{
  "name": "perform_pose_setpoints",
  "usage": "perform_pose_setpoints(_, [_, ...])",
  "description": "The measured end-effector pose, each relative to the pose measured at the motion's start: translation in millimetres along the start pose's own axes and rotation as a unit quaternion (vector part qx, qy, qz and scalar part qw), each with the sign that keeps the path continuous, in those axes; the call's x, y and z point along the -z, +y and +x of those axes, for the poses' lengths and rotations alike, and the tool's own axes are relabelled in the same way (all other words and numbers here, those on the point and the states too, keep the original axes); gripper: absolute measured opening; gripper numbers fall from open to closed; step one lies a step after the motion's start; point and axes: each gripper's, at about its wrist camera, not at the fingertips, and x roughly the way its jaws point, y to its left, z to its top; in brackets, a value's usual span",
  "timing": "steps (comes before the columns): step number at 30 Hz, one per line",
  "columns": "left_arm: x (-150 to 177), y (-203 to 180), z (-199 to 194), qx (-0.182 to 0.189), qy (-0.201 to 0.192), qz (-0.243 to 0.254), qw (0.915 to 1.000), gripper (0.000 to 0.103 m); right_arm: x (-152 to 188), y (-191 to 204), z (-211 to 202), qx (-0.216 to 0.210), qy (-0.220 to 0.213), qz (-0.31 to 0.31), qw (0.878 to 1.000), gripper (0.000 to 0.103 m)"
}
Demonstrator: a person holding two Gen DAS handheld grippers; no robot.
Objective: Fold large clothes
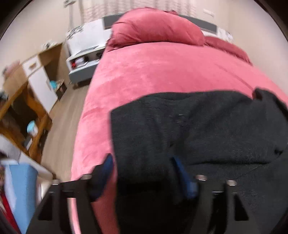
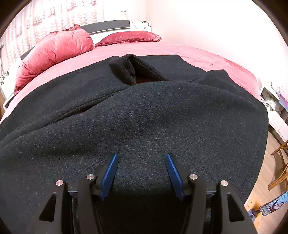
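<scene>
A bedroom holds a wide bed [image 2: 207,54] dressed in a pink velvety cover, with a bundled pink duvet [image 2: 54,52] heaped near the dark headboard [image 2: 108,26] and a flatter red pillow [image 2: 129,37] beside it; patterned curtains [image 2: 54,16] hang behind. In the left wrist view a white bedside cabinet [image 1: 84,54] and a wooden desk unit [image 1: 27,100] stand on the pale floor [image 1: 61,126] to the side of the bed. A large dark coat [image 2: 144,117] of coarse wool lies spread across the near part of the cover, one panel folded over the other, its collar [image 2: 126,70] turned up toward the pillows. The left gripper [image 1: 142,162] stands at the coat's left edge with its blue fingers [image 1: 108,162] spread wide, one over the pink cover and the other over the dark cloth, with the edge of the coat between them; the blur hides whether the pads touch it. The right gripper [image 2: 142,158] sits low over the middle of the coat, its ribbed blue pads [image 2: 112,165] parted, with cloth lying flat between them and nothing pinched
</scene>
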Motion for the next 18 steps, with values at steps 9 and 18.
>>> perform_pose_setpoints(9, [62, 58, -55, 0.104, 0.045, -0.108, 0.9877, 0.096, 0, 0, 0, 0.001, -0.003, 0.001, 1.0, 0.058])
perform_pose_setpoints(18, [78, 21, -94, 0.123, 0.115, -0.025, 0.9854, 0.026, 4, -1, -7, -0.005, -0.006, 0.005, 1.0, 0.058])
